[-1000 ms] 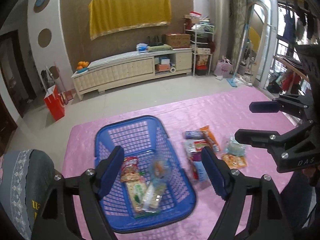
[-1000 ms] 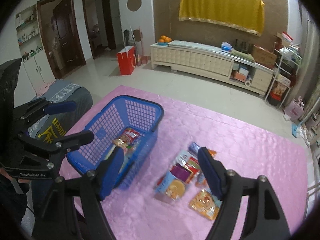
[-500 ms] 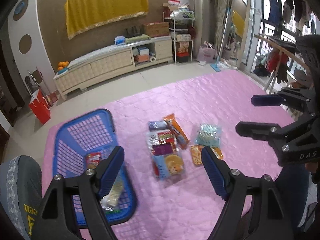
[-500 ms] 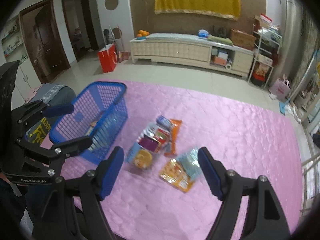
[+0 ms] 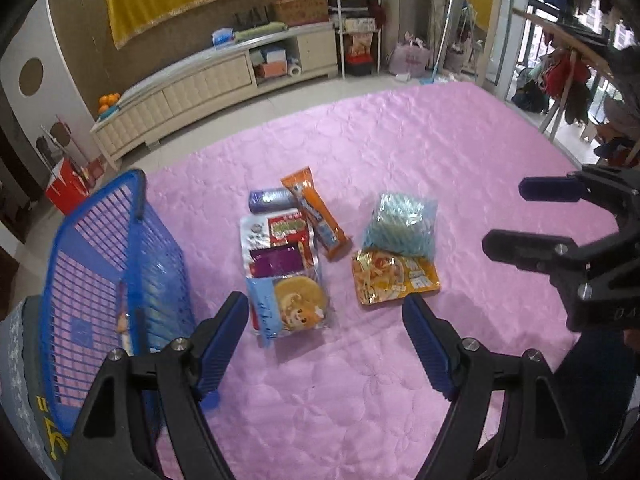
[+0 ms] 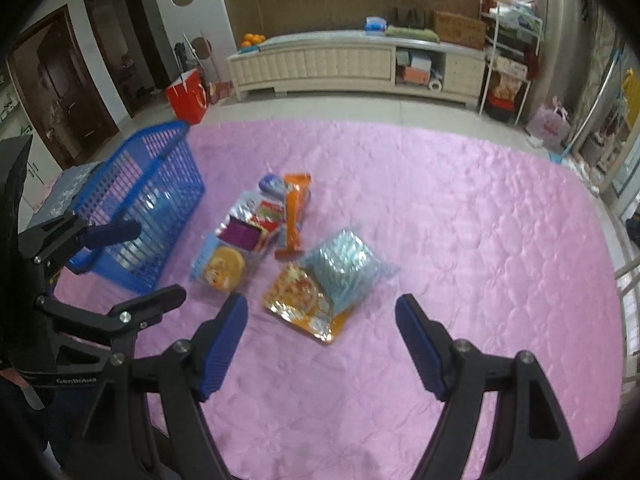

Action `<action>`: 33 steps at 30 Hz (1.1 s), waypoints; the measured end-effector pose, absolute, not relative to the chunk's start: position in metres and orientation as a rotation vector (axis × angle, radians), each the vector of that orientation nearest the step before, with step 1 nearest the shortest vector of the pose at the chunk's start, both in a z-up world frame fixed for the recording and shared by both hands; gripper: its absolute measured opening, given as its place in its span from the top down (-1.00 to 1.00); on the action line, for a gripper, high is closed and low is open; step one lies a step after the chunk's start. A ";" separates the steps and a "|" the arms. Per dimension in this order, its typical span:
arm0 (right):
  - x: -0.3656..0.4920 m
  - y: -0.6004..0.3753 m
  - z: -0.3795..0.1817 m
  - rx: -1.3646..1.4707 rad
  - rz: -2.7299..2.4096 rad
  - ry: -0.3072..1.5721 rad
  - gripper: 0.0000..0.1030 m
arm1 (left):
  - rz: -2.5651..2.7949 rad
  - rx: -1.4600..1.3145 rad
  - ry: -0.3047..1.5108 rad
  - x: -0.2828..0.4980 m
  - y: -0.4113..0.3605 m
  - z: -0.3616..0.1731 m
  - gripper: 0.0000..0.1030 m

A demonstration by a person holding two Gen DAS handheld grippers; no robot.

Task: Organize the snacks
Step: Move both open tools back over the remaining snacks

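Note:
Snack packets lie in a loose heap on the pink quilted cloth [image 5: 400,152]: a clear bag with a round biscuit [image 5: 294,306], an orange bar [image 5: 316,212], a pale blue foil bag [image 5: 400,226] and a yellow-orange packet [image 5: 394,278]. The blue plastic basket [image 5: 100,264] stands to their left with some packets inside. My left gripper [image 5: 326,322] hovers open just short of the biscuit bag, nothing between its fingers. My right gripper [image 6: 320,320] hovers open over the yellow-orange packet [image 6: 300,300] and blue foil bag [image 6: 344,264], empty too. Each gripper shows at the other view's edge.
Beyond the cloth are a tiled floor, a long cream cabinet [image 5: 208,84], a red bag [image 6: 188,94] and metal shelves [image 6: 508,56]. A grey patterned cushion [image 5: 24,380] lies by the basket. Bare pink cloth stretches right of the snacks [image 6: 480,240].
Both grippers have swung right, away from the basket, and come down toward the snack heap. The basket has slid to the left edge of both views. Jaws stay equally wide.

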State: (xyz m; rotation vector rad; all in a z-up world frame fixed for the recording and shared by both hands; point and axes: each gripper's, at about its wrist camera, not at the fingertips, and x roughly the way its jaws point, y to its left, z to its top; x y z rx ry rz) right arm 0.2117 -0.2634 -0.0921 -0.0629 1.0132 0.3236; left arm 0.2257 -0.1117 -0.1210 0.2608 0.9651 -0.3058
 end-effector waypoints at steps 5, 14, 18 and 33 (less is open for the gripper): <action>0.220 -0.269 -0.116 -0.056 0.307 1.047 -0.56 | -0.278 0.246 1.025 0.244 -0.114 -0.145 -0.51; 0.240 -0.268 -0.146 -0.045 0.292 1.088 -0.56 | -0.230 0.249 1.089 0.271 -0.109 -0.182 -0.50; 0.250 -0.270 -0.160 -0.025 0.287 1.109 -0.56 | -0.219 0.254 1.104 0.282 -0.106 -0.196 -0.50; 0.257 -0.279 -0.167 0.007 0.261 1.131 -0.56 | -0.218 0.234 1.125 0.295 -0.101 -0.216 -0.06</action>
